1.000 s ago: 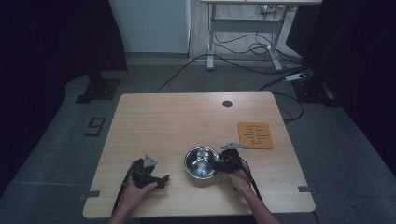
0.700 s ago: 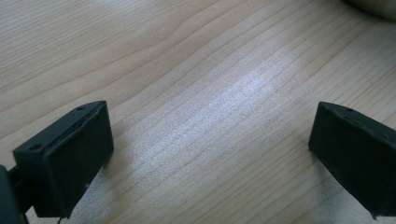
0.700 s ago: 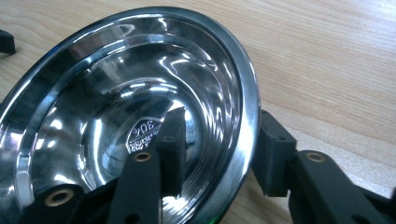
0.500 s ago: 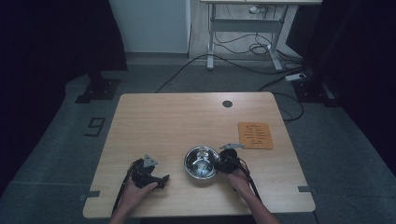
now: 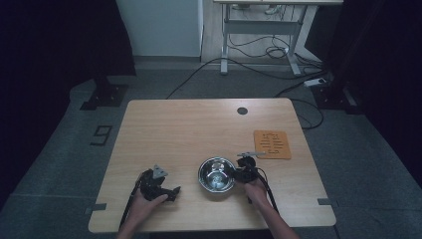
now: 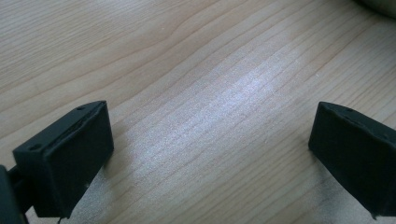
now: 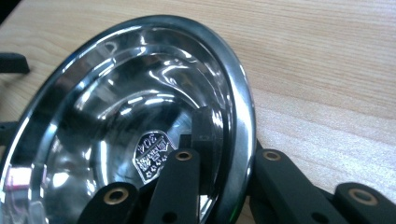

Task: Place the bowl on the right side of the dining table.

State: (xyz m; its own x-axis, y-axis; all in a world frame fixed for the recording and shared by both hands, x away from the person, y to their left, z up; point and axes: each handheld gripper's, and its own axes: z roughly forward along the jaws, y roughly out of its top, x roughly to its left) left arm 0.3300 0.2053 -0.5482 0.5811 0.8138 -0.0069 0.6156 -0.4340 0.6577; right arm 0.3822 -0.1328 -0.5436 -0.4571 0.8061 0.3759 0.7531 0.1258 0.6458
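Dim, murky room; glare streaks the bowl (image 7: 140, 116).

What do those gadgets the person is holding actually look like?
Both are black handheld tongs. The left tongs carry a small grey three-cornered plate on top and end in two blocky, matt black pads. The right tongs carry a similar grey plate, and their black link bars have brass-coloured rivets. A dark cable trails back from each along the person's bare forearms.

Lab (black curtains (image 5: 59, 45), floor cables (image 5: 259, 50)).
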